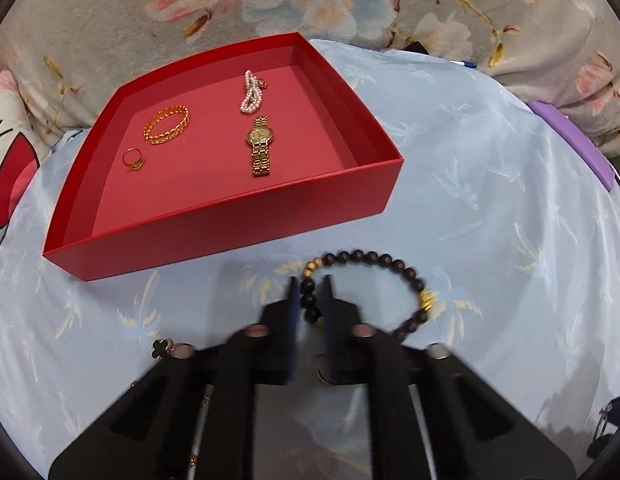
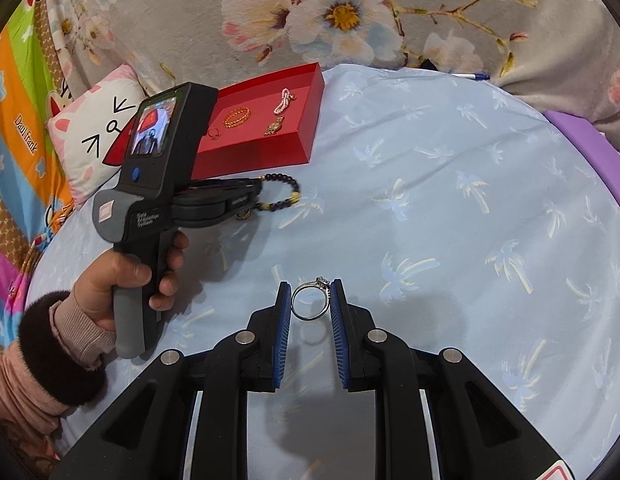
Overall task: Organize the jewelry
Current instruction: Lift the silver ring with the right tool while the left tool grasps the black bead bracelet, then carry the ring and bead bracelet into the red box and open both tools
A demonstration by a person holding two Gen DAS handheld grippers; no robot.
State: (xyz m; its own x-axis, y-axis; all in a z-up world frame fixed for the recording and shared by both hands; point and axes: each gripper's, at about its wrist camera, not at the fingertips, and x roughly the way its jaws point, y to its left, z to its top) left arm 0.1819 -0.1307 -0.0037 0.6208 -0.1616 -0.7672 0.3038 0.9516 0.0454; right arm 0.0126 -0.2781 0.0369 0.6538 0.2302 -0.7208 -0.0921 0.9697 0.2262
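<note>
A red box (image 1: 238,216) holds a gold bangle (image 1: 166,125), a gold ring (image 1: 133,159), a gold watch (image 1: 260,145) and a pearl bracelet (image 1: 250,92). My left gripper (image 1: 311,286) is shut on a dark beaded bracelet (image 1: 373,258) with gold beads, just in front of the box. In the right wrist view my right gripper (image 2: 310,294) is shut on a silver ring (image 2: 311,302) with a stone, held above the blue cloth. The left gripper (image 2: 214,200), the bracelet (image 2: 284,194) and the box (image 2: 270,144) show to its left.
A light blue cloth with palm prints (image 1: 489,220) covers the surface. A black clover charm (image 1: 161,348) and a thin chain lie by the left gripper's fingers. A purple object (image 2: 593,148) sits at the right edge. A floral blanket (image 2: 349,12) and a pillow (image 2: 94,128) lie behind.
</note>
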